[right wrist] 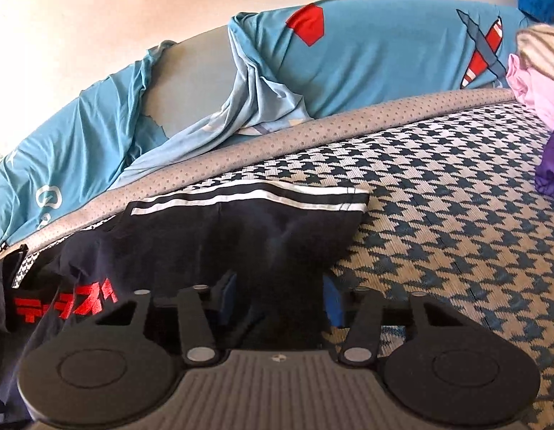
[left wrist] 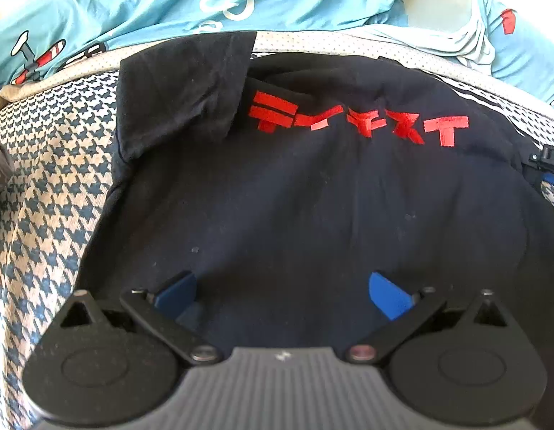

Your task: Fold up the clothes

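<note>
A black T-shirt (left wrist: 312, 197) with red lettering (left wrist: 359, 122) lies spread on a houndstooth cover (left wrist: 44, 179). Its left sleeve (left wrist: 183, 89) is folded in over the chest. My left gripper (left wrist: 282, 295) hovers over the shirt's lower middle, its blue pads (left wrist: 388, 297) wide apart with nothing between them. In the right wrist view, the other sleeve (right wrist: 259, 222), edged with white stripes, lies out to the side. My right gripper (right wrist: 280, 301) is low over that sleeve. Black cloth sits between its partly closed jaws, and I see no firm pinch.
A grey dotted band (right wrist: 277, 136) edges the cover at the back. Behind it lies a rumpled light-blue sheet (right wrist: 384, 53) with red and white prints. Pink (right wrist: 538, 93) and purple (right wrist: 552, 165) clothes are piled at the far right. Bare houndstooth cover (right wrist: 456, 222) stretches right of the sleeve.
</note>
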Demonstrator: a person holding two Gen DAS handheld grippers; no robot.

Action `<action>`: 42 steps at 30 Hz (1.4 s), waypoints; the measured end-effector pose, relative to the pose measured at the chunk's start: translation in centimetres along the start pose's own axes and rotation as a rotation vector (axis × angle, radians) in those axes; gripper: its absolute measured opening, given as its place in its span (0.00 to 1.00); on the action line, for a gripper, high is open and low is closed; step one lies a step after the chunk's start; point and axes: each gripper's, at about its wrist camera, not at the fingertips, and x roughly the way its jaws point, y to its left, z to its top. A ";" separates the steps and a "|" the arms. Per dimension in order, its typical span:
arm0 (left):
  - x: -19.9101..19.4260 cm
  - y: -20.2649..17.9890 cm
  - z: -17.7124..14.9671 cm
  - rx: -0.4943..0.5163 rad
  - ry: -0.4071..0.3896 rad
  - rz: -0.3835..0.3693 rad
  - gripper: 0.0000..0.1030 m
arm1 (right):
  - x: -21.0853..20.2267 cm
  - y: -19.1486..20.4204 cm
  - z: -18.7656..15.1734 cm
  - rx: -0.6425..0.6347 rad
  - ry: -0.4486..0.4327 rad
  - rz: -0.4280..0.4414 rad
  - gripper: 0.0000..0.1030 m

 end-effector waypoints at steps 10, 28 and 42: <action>0.1 -0.1 0.1 0.000 -0.004 0.001 1.00 | 0.6 0.8 0.9 -0.043 -0.031 0.004 0.07; 0.3 -0.8 0.5 0.013 0.004 -0.033 1.00 | 0.9 1.2 3.6 -0.058 -0.146 -0.106 0.06; 0.3 -0.6 0.4 0.011 0.013 -0.042 1.00 | 2.1 -1.5 3.4 0.045 -0.045 -0.170 0.17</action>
